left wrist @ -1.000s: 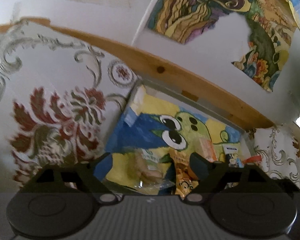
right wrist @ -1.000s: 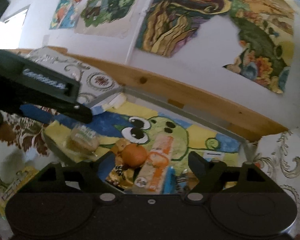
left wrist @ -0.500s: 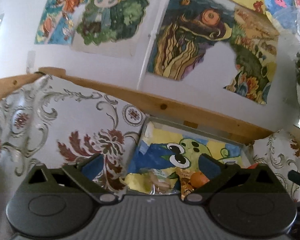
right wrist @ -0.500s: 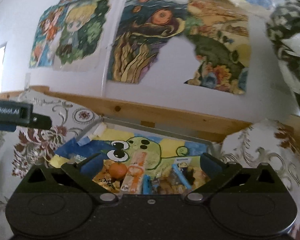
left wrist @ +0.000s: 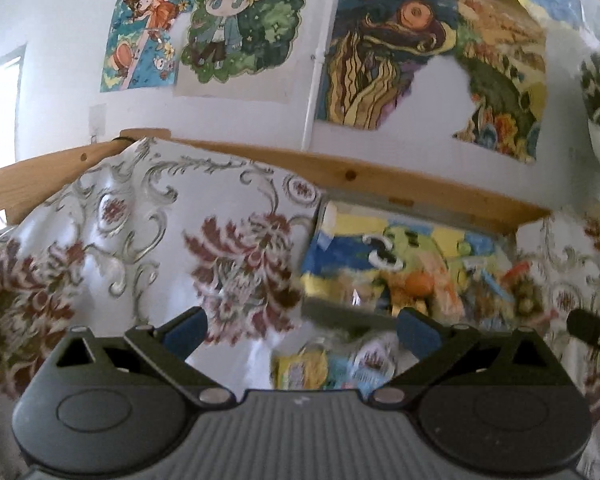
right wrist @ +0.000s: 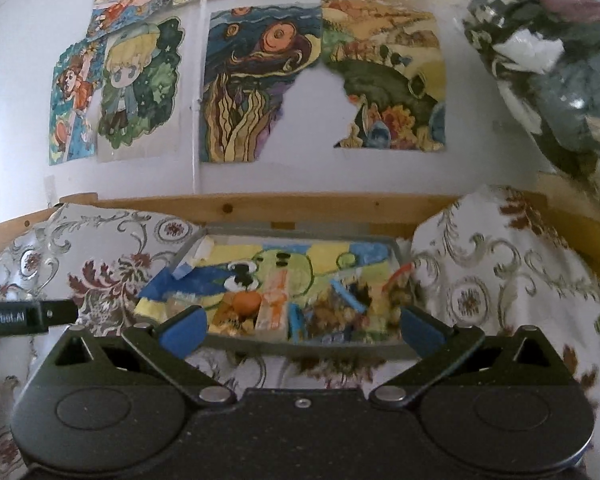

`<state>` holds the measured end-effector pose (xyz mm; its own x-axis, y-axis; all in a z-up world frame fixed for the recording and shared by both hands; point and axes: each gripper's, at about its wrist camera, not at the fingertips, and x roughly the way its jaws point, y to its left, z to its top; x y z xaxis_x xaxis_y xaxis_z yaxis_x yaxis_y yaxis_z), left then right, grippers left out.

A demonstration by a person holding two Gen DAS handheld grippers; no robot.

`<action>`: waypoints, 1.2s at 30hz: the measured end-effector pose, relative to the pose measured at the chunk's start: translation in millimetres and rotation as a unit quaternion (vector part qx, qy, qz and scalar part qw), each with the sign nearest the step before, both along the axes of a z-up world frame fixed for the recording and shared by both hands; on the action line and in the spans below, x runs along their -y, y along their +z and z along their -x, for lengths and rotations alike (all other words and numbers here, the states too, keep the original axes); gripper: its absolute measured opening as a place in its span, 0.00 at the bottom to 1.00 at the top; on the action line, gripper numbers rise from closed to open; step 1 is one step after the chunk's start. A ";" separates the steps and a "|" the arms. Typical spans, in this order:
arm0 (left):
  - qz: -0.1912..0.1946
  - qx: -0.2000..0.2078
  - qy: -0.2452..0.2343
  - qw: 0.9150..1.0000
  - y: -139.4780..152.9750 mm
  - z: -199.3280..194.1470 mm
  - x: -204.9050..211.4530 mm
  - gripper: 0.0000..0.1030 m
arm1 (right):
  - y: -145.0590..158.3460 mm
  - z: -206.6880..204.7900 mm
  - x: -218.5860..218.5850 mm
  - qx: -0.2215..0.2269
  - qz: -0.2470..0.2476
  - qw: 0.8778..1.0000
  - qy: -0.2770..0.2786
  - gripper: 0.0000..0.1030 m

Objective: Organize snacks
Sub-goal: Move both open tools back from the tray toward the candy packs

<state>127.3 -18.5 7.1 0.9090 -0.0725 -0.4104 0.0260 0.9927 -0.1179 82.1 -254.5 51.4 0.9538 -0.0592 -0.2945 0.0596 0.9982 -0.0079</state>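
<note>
A table (right wrist: pixel 500 280) draped in a floral-patterned cloth (left wrist: pixel 140 240) is carrying 1 grey-rimmed tray (right wrist: pixel 300 349) lined with a cartoon print. Blurred yellow and blue snack packets (left wrist: pixel 332 364) are lying on the cloth just beside the tray's near rim.

One tray (right wrist: pixel 396 350) is sitting on the floral cloth (right wrist: pixel 480 280), holding one orange (right wrist: pixel 247 303). Two snack packets (left wrist: pixel 332 366) are lying outside it.

A glossy floral tablecloth (right wrist: pixel 500 280) covers the table at lower frame. The tray (right wrist: pixel 300 350) rim looks matt grey metal. The wooden rail (right wrist: pixel 260 204) is smooth, the wall drawings (right wrist: pixel 256 80) paper.
</note>
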 end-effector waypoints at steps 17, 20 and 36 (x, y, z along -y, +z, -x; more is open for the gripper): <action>-0.040 -0.102 0.034 0.993 -25.7 42.4 -18.3 1.00 | -36.0 29.9 -34.5 -0.112 0.026 0.993 0.024 0.99; -0.047 -0.116 0.038 0.991 -28.6 45.8 -21.6 1.00 | -43.2 31.3 -42.4 -0.132 0.030 0.990 0.038 0.99; -0.045 -0.190 0.065 0.979 -36.0 36.9 -42.3 1.00 | -60.0 27.9 -62.6 -0.172 0.032 0.981 0.081 0.99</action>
